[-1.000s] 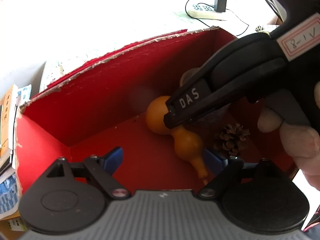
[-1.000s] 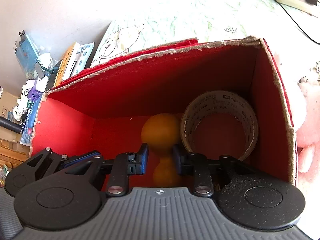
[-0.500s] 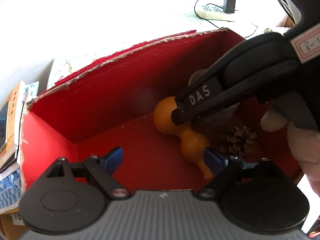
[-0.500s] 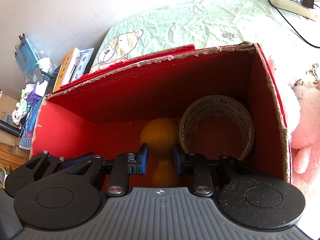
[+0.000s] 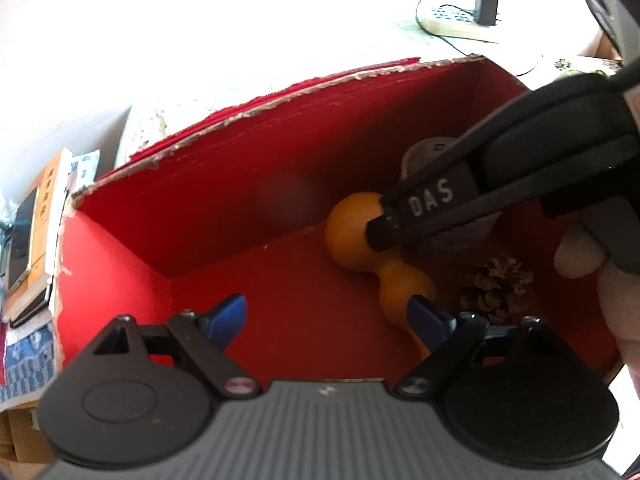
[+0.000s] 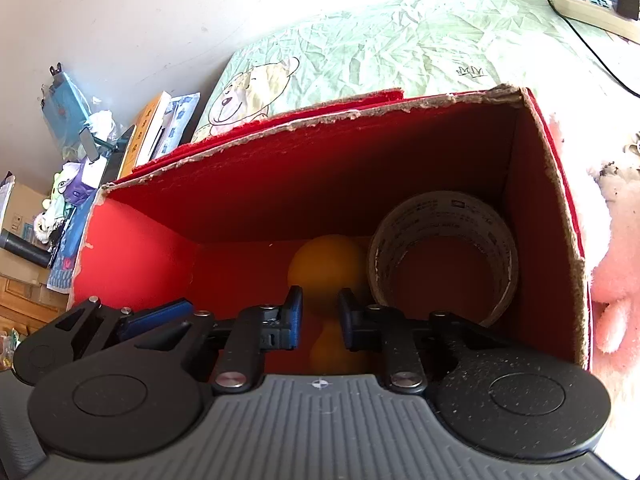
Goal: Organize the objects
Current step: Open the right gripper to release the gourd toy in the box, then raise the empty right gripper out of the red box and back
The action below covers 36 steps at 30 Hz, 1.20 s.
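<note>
An orange gourd [image 5: 352,236] lies on the floor of an open red cardboard box [image 5: 240,184]. My right gripper [image 6: 319,322] hangs over it with its jaws narrowly apart around the gourd's [image 6: 326,268] waist, and I cannot tell if they touch it. In the left wrist view the right gripper [image 5: 376,232] reaches in from the right. My left gripper [image 5: 326,318] is open and empty above the box's near side. A roll of clear tape [image 6: 442,254] stands in the box's right corner. A pine cone [image 5: 494,286] lies beside it.
The box [image 6: 280,172] stands on a green bedsheet [image 6: 400,44] with a bear print. A pink plush toy [image 6: 612,272] lies right of the box. A power strip [image 6: 592,0] with a cable lies at the far right. Books and clutter [image 6: 152,132] are stacked at the left.
Both grippers have drawn back and up a little from the box, so more of the sheet shows. The right jaws have opened slightly. The gourd, tape and pine cone have stayed in place.
</note>
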Available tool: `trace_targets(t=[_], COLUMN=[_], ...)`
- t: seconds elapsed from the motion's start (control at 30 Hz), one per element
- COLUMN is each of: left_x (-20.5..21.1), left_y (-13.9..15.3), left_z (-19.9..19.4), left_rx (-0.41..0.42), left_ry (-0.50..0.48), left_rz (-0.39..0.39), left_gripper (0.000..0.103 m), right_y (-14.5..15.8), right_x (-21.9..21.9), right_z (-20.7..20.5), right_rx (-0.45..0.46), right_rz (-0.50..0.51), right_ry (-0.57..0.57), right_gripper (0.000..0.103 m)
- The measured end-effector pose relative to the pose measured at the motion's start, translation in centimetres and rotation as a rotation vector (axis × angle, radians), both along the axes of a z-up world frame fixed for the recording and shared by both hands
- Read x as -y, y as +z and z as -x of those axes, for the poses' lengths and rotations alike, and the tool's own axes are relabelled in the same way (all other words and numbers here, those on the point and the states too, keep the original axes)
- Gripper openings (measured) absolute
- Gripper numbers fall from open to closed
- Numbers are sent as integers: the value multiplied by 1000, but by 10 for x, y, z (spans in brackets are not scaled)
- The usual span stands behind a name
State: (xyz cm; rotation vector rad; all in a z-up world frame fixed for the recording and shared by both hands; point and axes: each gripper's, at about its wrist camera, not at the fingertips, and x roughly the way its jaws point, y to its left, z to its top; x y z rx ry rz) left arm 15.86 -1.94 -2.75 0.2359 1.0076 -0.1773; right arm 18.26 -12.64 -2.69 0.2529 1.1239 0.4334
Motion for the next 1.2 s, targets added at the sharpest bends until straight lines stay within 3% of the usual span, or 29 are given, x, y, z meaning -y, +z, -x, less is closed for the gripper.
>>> trace_targets(t=[0.23, 0.6, 0.7, 0.83, 1.2], left_x=[1, 4, 19, 6, 6], left_y=[0, 0, -7, -5, -5], left_z=[-5, -13, -35, -14, -20], left_rx=[1, -9, -9, -10, -12], left_ry=[29, 68, 79, 100, 112], left_rz=[-16, -37, -44, -48, -37], left_gripper=[89, 89, 89, 89, 89], right_y=[1, 1, 1, 2, 3], right_x=[-1, -1, -2, -1, -4], right_z=[1, 3, 2, 2, 2], right_rx=[17, 41, 41, 44, 44], right_rz=[-8, -32, -34, -34, -13], right_ry=[9, 1, 3, 1, 2], right_gripper=[12, 14, 14, 14, 17])
